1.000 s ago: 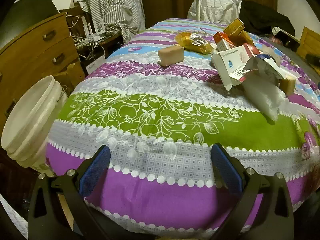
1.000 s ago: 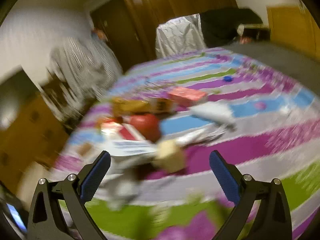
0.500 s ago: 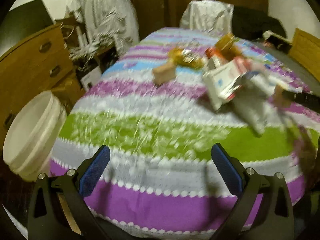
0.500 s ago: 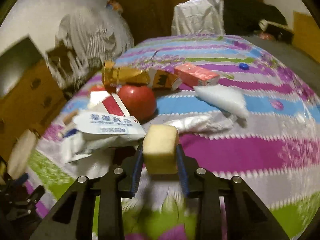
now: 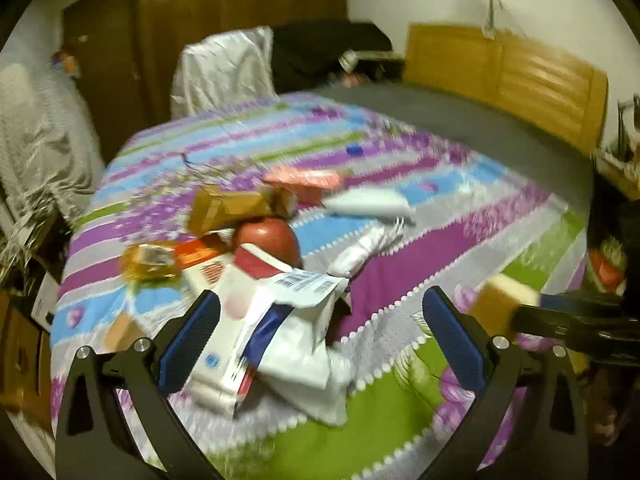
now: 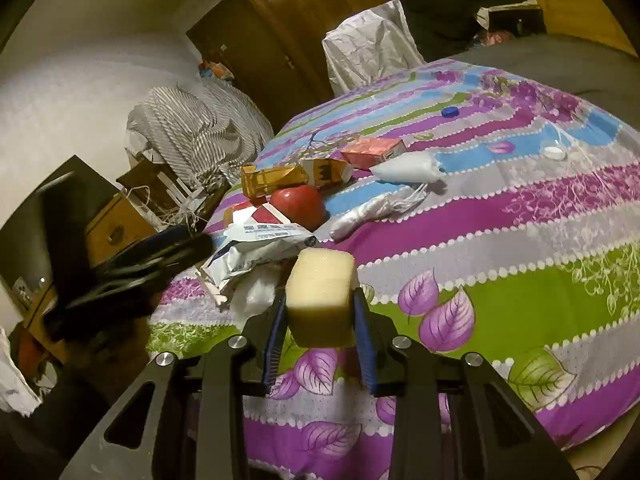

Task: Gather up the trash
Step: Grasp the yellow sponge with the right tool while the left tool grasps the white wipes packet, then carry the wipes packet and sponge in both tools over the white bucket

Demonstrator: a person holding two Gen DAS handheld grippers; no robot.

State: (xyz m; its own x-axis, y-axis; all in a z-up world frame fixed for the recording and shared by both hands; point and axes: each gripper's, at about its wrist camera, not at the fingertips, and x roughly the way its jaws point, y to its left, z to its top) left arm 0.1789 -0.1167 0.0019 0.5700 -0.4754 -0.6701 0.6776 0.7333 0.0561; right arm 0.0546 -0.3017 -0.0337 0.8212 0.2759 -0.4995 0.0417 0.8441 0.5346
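Closest in the right wrist view, the right gripper [image 6: 320,316] is clamped on a pale yellow sponge block [image 6: 322,296], one blue pad pressed to each side, the block held above the near edge of the bed [image 6: 520,240]. The same sponge [image 5: 505,304] shows at the right edge of the left wrist view, pinched at the tip of the right gripper [image 5: 520,312], which reaches in from the right.

The left gripper [image 5: 320,328] hangs with its jaws spread wide and nothing between them, above the near end of a trash pile. Seen from the right wrist camera, the left gripper [image 6: 184,240] is a dark shape at the left, just beside that pile.

Just beyond the sponge lies a crumpled white packet [image 6: 260,248] with blue print, on top of white paper and plastic. Behind it sits a red apple [image 6: 298,206], touching a red-and-white carton [image 6: 256,216]. Farther back are a yellow-brown box [image 6: 274,178], a small tan carton [image 6: 326,172] and a pink carton [image 6: 374,152] — all close together. To their right lie a white plastic bag [image 6: 408,170] and a twisted clear plastic wrap [image 6: 372,210].

Well apart, far up the striped sheet, sits a blue bottle cap [image 6: 451,111]. A white cap [image 6: 554,153] lies near the right side.

Beyond the bed stand a wooden wardrobe [image 6: 280,20] and a striped cloth heap [image 6: 192,128].
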